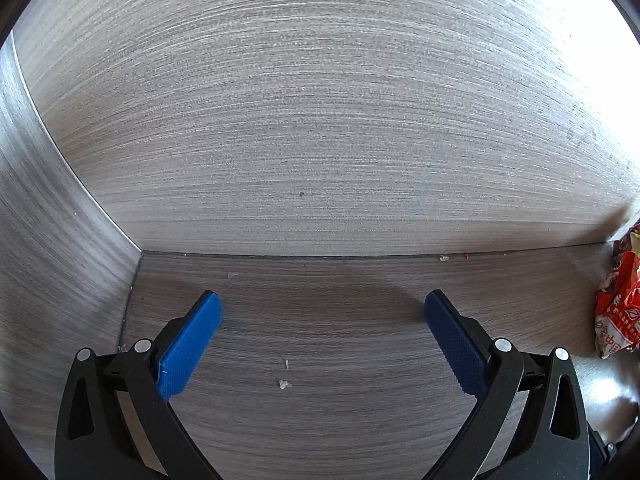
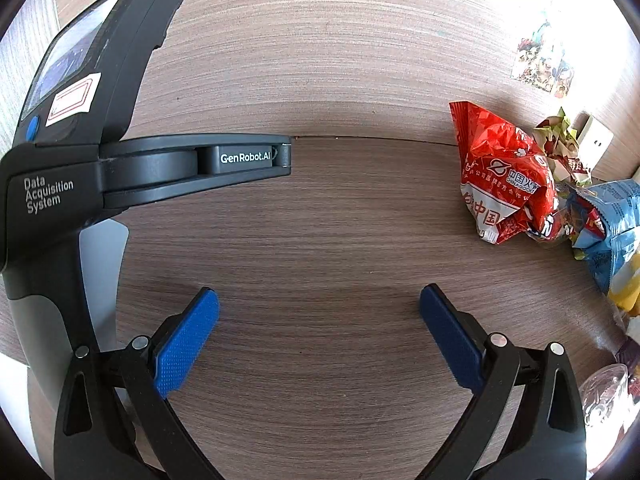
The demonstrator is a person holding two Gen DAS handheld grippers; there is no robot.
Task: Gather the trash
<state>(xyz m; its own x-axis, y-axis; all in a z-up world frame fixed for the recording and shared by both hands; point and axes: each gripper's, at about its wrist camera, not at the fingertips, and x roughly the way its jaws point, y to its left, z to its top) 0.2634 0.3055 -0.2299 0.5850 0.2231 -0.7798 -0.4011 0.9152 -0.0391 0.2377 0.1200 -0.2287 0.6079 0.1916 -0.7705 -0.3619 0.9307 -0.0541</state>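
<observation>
Your left gripper (image 1: 322, 306) and right gripper (image 2: 319, 300) both gape wide, holding nothing. The trash lies right of both: a crinkled red foil wrapper (image 2: 504, 172), with a blue bag (image 2: 612, 220) just beyond it. Slick, springy foil may slip from a shallow pinch.

Home interior, wood-grain tabletop (image 2: 320, 240) against matching wall, snack wrappers (image 2: 504, 176), wall socket (image 2: 596, 142)
</observation>
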